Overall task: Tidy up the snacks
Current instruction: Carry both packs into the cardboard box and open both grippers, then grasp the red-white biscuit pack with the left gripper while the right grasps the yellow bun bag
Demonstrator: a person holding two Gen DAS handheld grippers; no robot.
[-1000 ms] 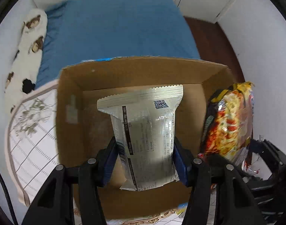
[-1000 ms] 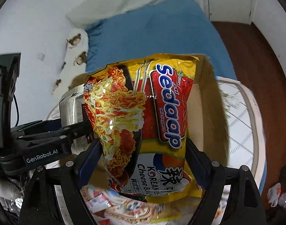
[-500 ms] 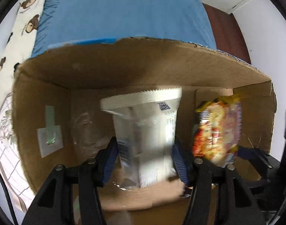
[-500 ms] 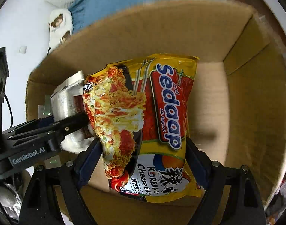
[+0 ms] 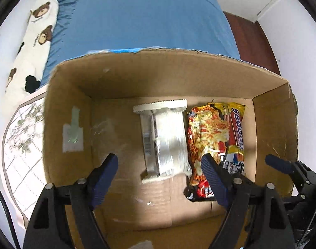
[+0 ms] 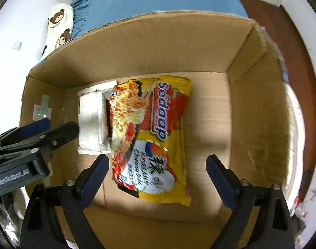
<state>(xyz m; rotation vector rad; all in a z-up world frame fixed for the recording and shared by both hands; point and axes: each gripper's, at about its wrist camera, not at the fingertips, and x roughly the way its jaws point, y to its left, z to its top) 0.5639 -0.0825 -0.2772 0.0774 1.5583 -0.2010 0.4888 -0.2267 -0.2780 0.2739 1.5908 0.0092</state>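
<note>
Cardboard box (image 5: 166, 78) fills both views, open top, sitting on a patterned mat (image 5: 23, 137) with the blue bed (image 5: 141, 16) behind it. A label and tape patch (image 5: 73, 133) is stuck on its left inner wall.

Two packs lie flat on the box floor, toward the far wall, side by side and touching along their long edges. Yellow-red noodle pack (image 6: 151, 137) is on the right, face up; in the right view its left edge seems to overlap the neighbour slightly. White pack (image 5: 165, 140) is on the left, seam side up, blurred in the left view, so print is unreadable.

Left claw (image 5: 160, 166): fingers spread wide, nothing between them, hovering over the near end of the white pack. No contact that I can see. Right claw (image 6: 158, 166): also spread wide and empty, straddling the near end of the noodle pack without touching it.

Step read: drop-off for this pair looks complete, both packs released inside the box. Right half of the floor is unused, so there's room for more.

Next move, my call: lift both claws straight up clear of the box walls, then go for the next snacks. Some wrappers show at the right view's bottom-right edge (image 6: 301, 209), too small to identify. Watch the overlap: a new pack set hard against the noodle pack could ride up on it.
</note>
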